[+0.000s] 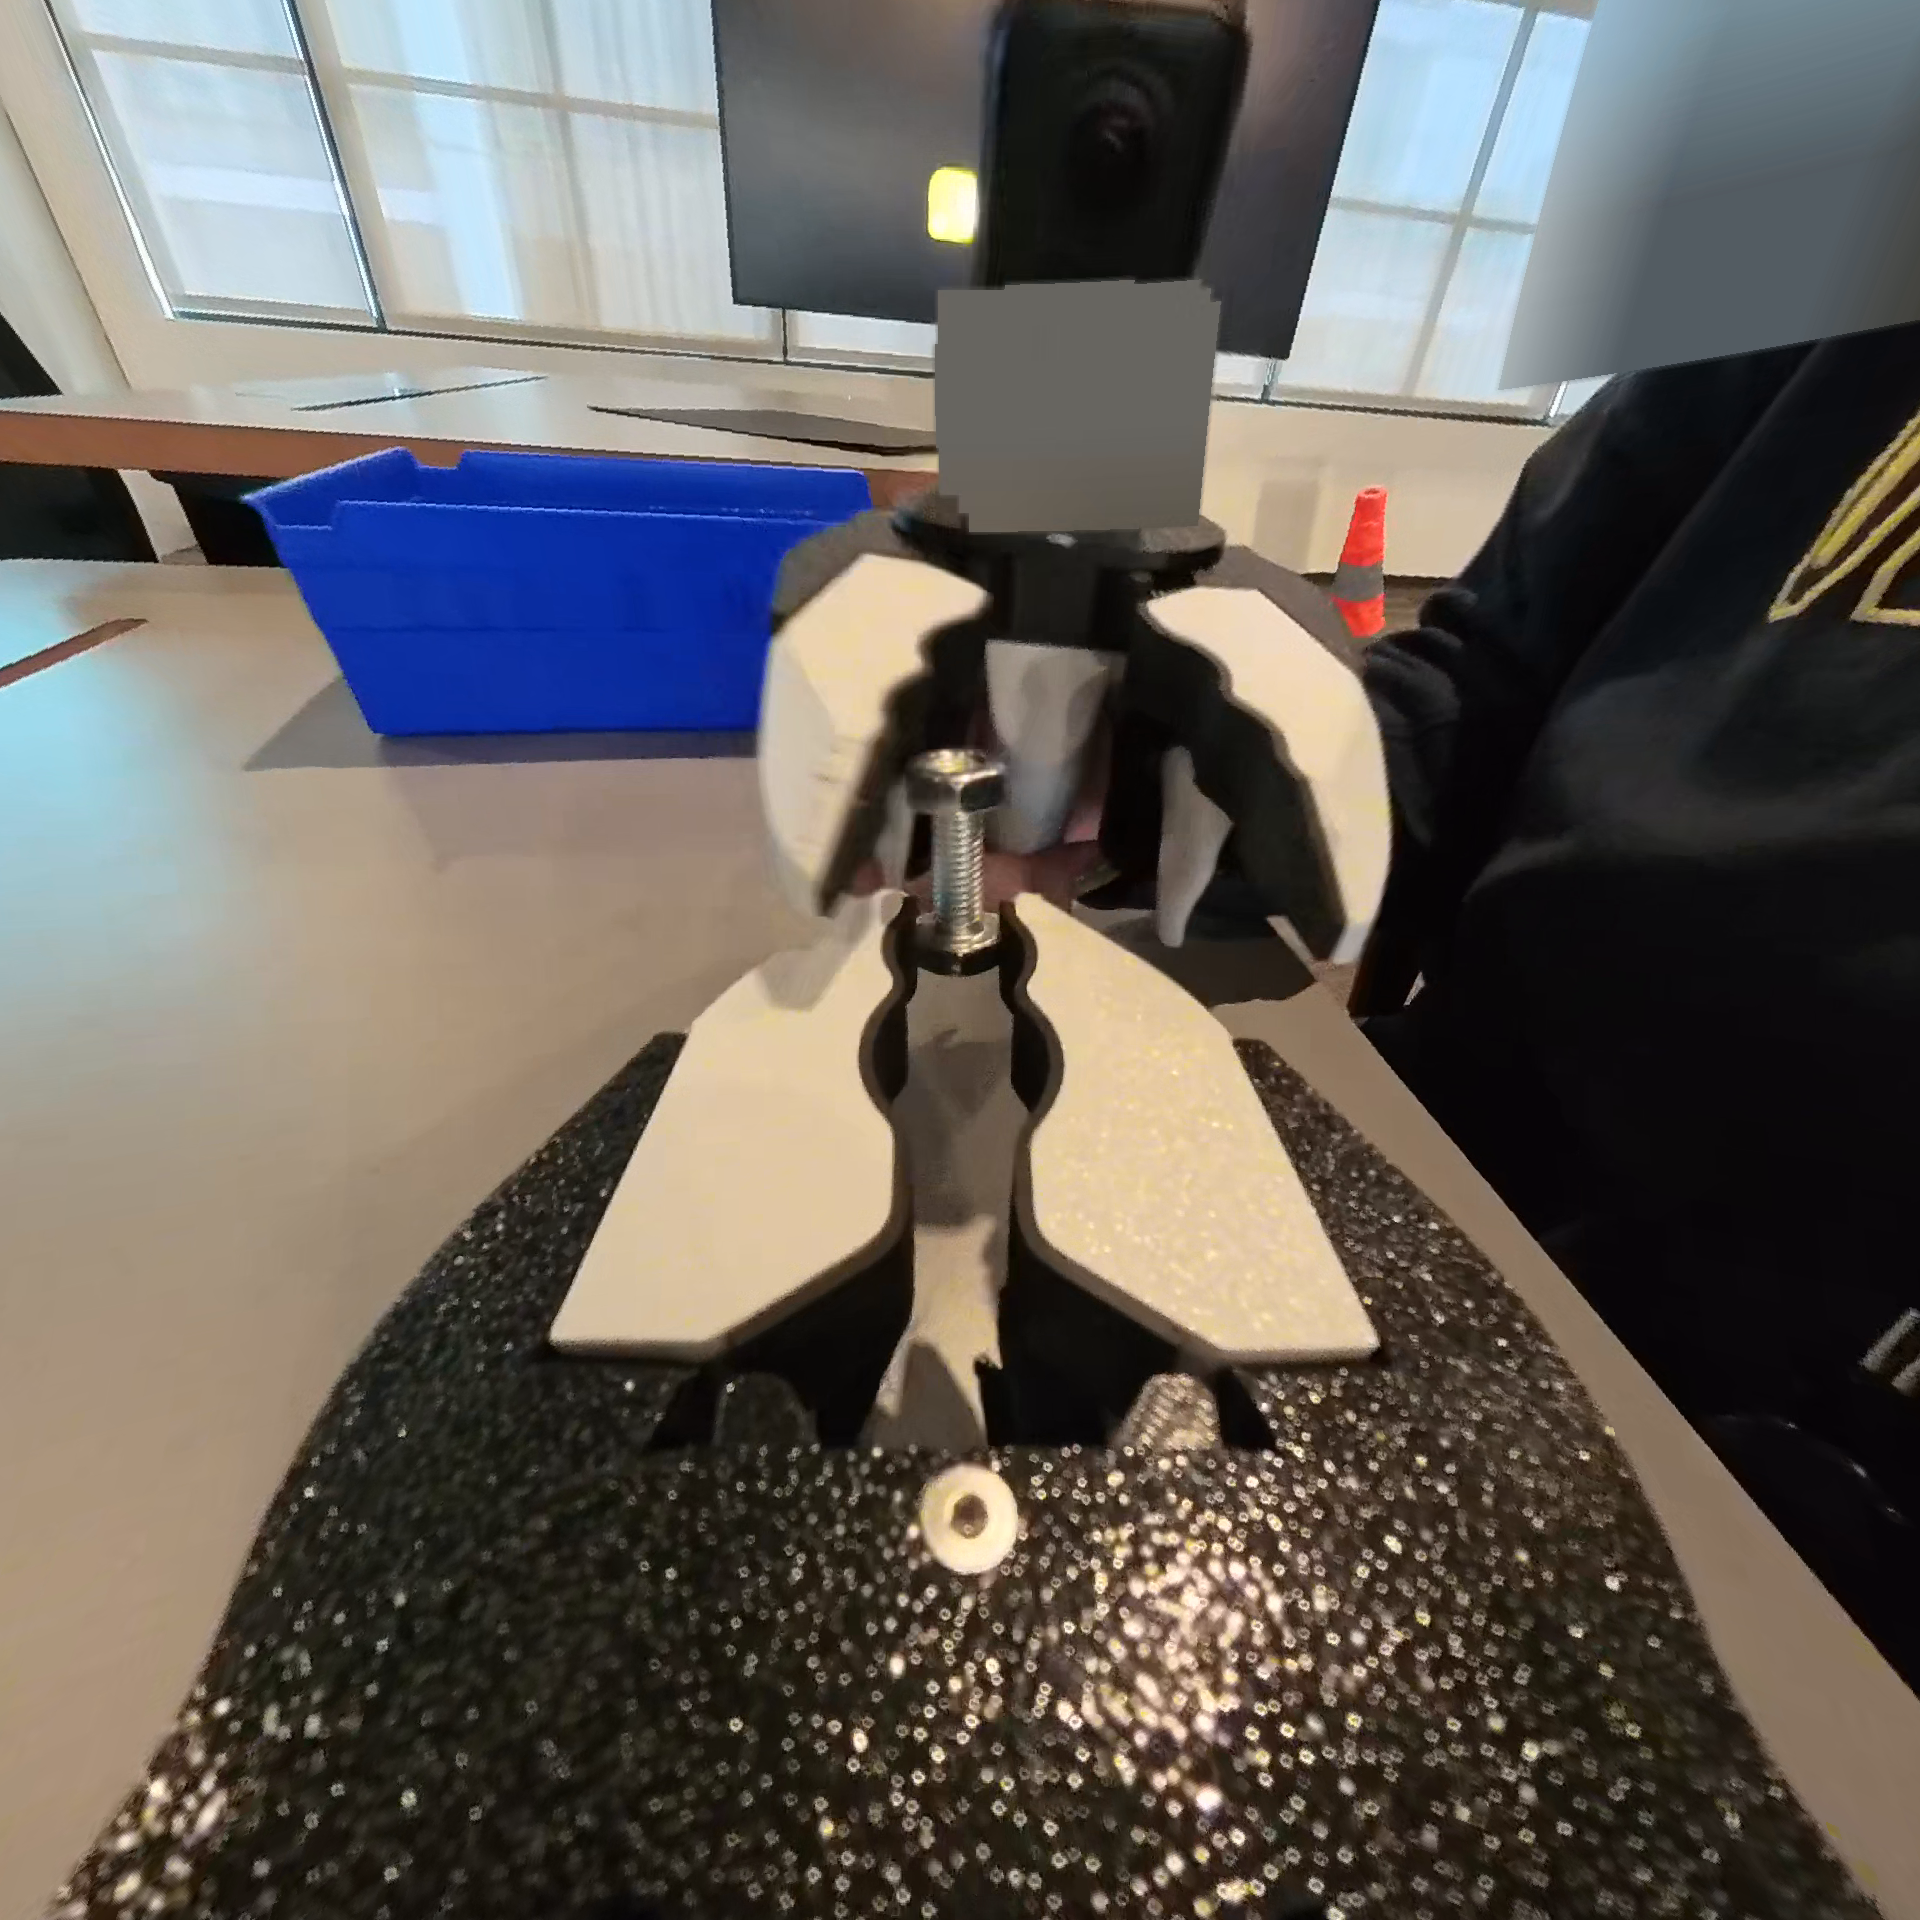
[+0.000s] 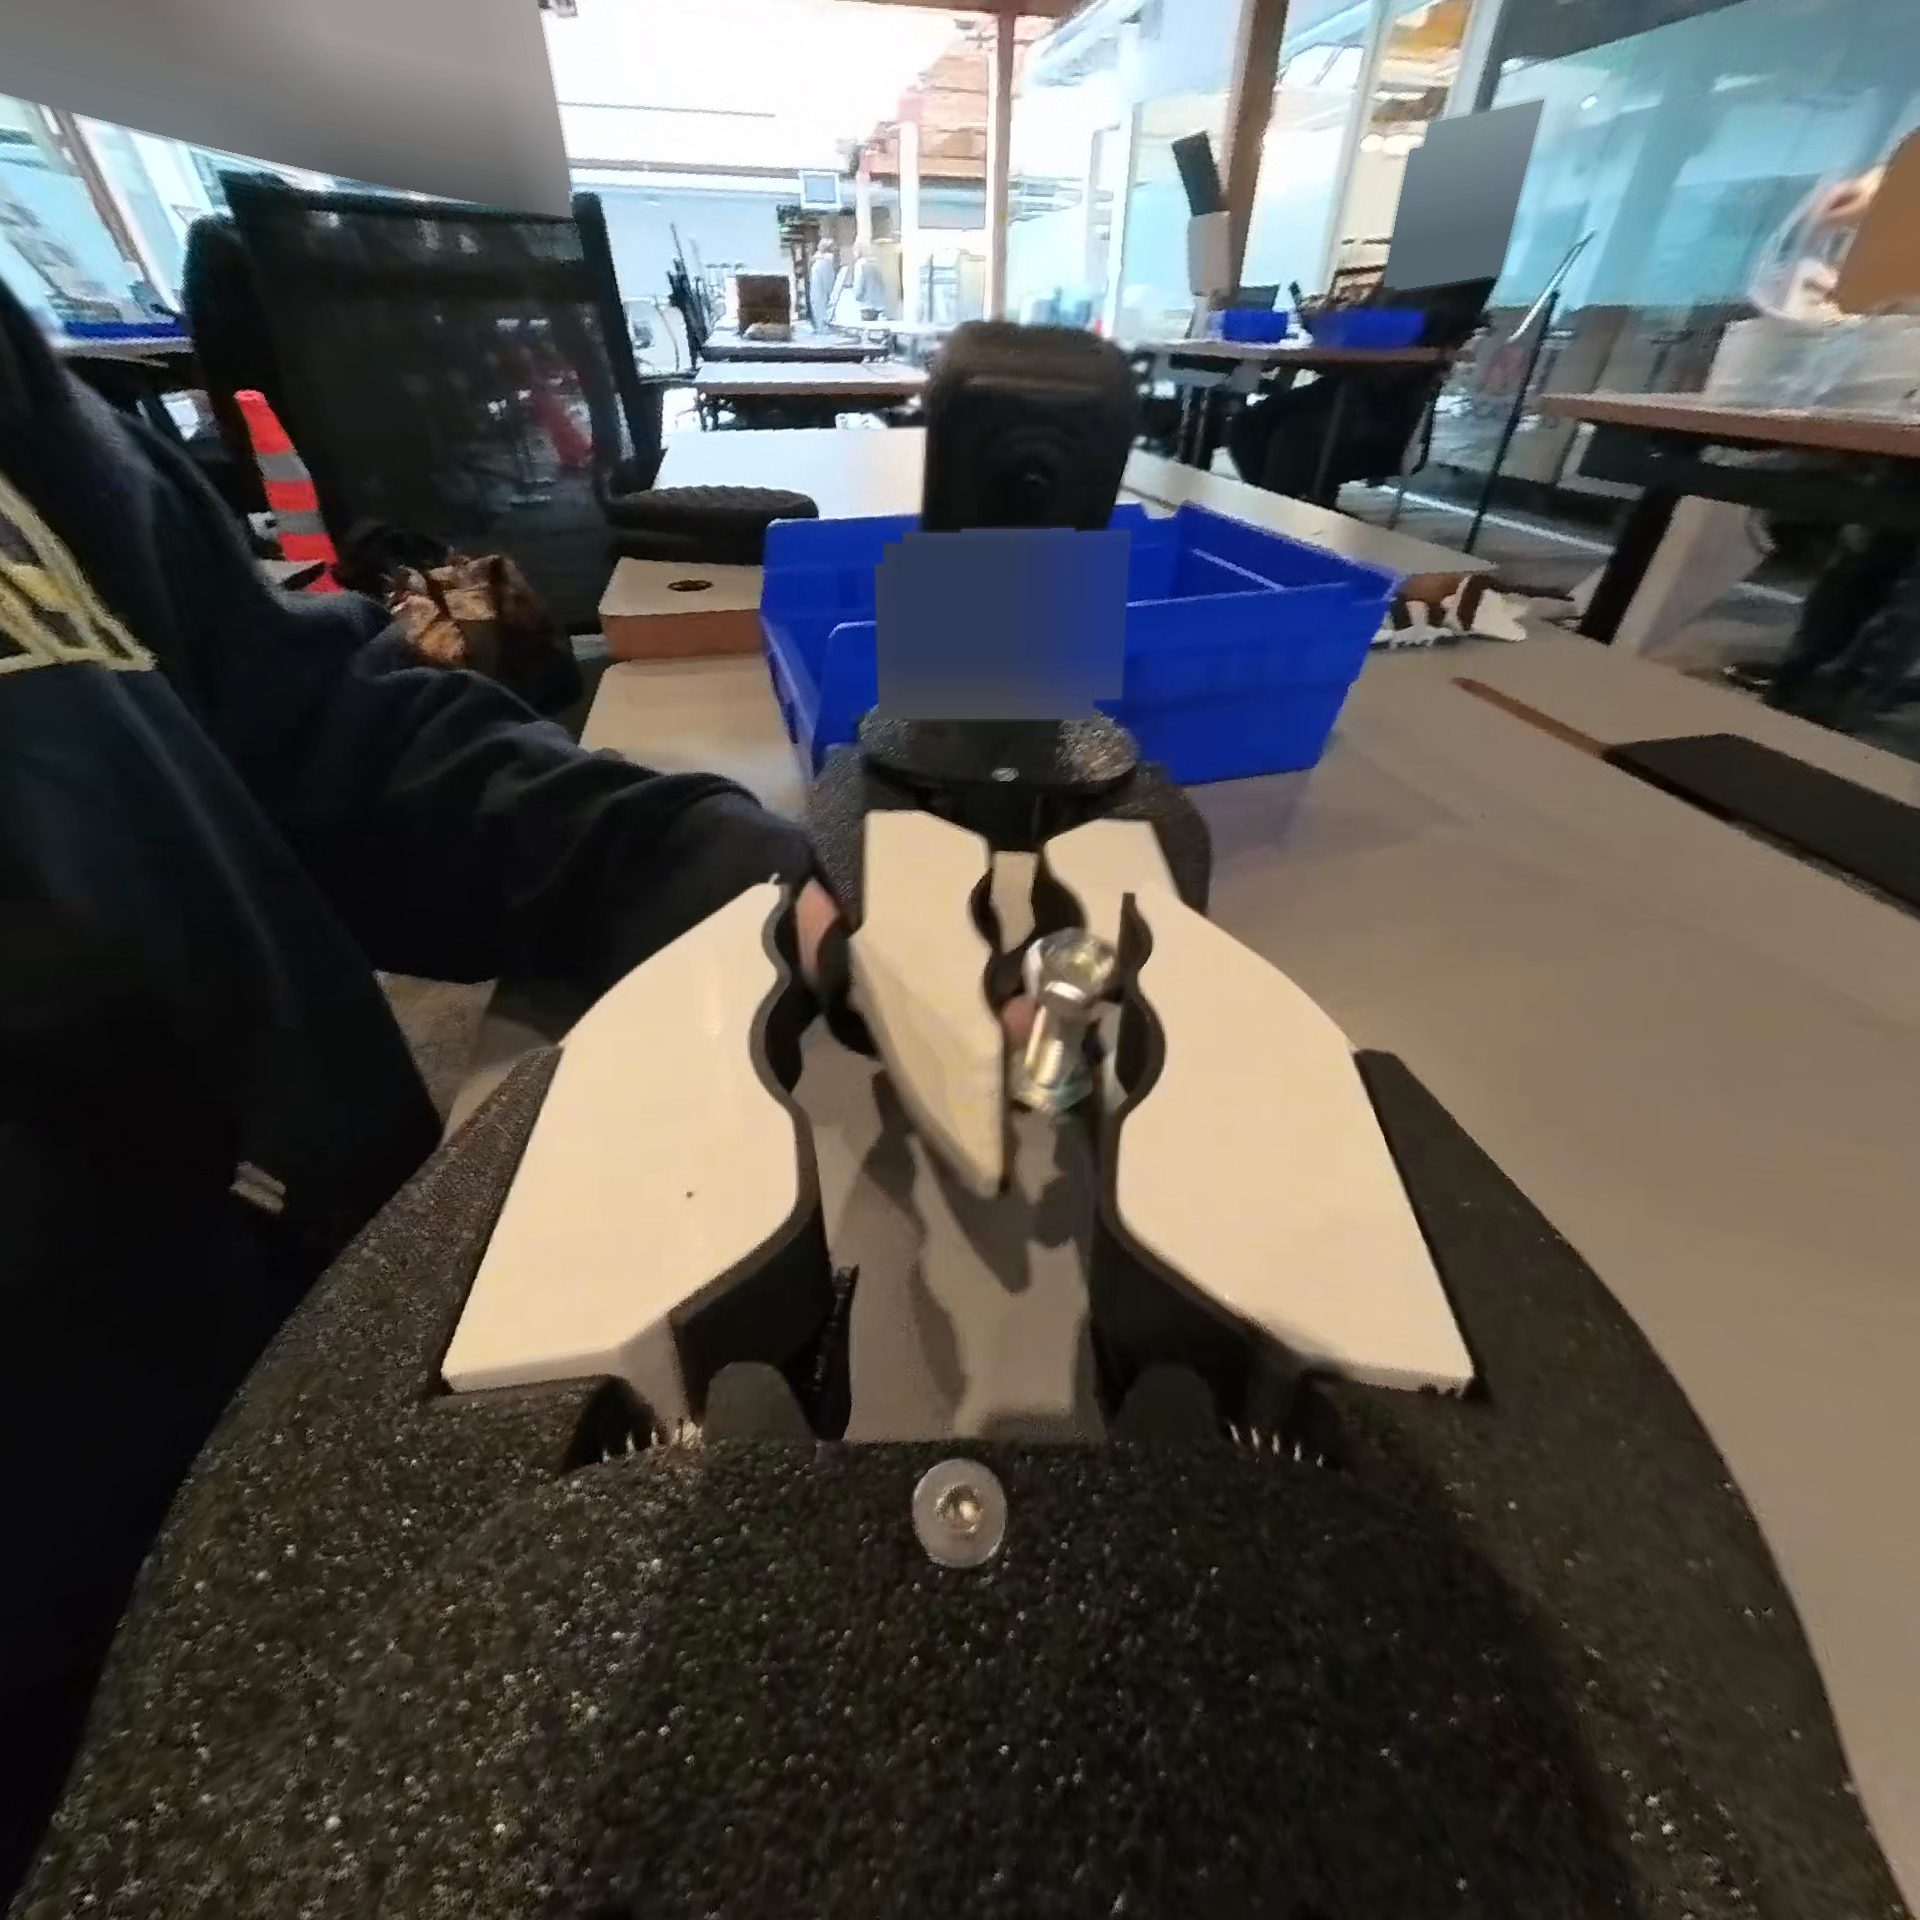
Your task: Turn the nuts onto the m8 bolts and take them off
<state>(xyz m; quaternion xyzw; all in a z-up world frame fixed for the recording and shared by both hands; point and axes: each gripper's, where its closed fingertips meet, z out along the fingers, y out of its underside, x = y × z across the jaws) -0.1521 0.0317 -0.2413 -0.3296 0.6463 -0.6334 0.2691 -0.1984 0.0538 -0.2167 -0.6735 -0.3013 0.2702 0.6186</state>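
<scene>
1. Left claw [image 1: 954, 951]: narrowed at the tips, pinching the lower end of the m8 bolt [image 1: 954, 852] where a silver nut or washer sits on the thread. From the right wrist view the same claw [image 2: 1023, 1060] faces the camera with the bolt [image 2: 1060, 1023] in its tips.
2. Bolt stands roughly upright in the left view, hex head [image 1: 954, 784] on top, thread bare between head and tips. Held in the air above the desk [image 1: 312, 1039].
3. Right claw [image 2: 956, 1039]: spread wide, fingers on either side of the left claw's tip and the bolt. Right finger [image 2: 1236, 1122] sits just beside the bolt; contact I cannot tell. In the left view it [image 1: 1049, 821] faces the camera, open, one finger just beside the bolt head.
4. Whether a nut is on the bolt or only a washer: cannot tell, too blurred.
5. Blue bin [image 2: 1247, 665] sits on the desk behind both claws. It has an inner divider; the part of its inside that shows looks bare, rest hidden.
6. Person in a dark sleeve [image 2: 468, 810] holds the left device.
7. Orange cone [image 1: 1363, 566] stands past the desk edge.
</scene>
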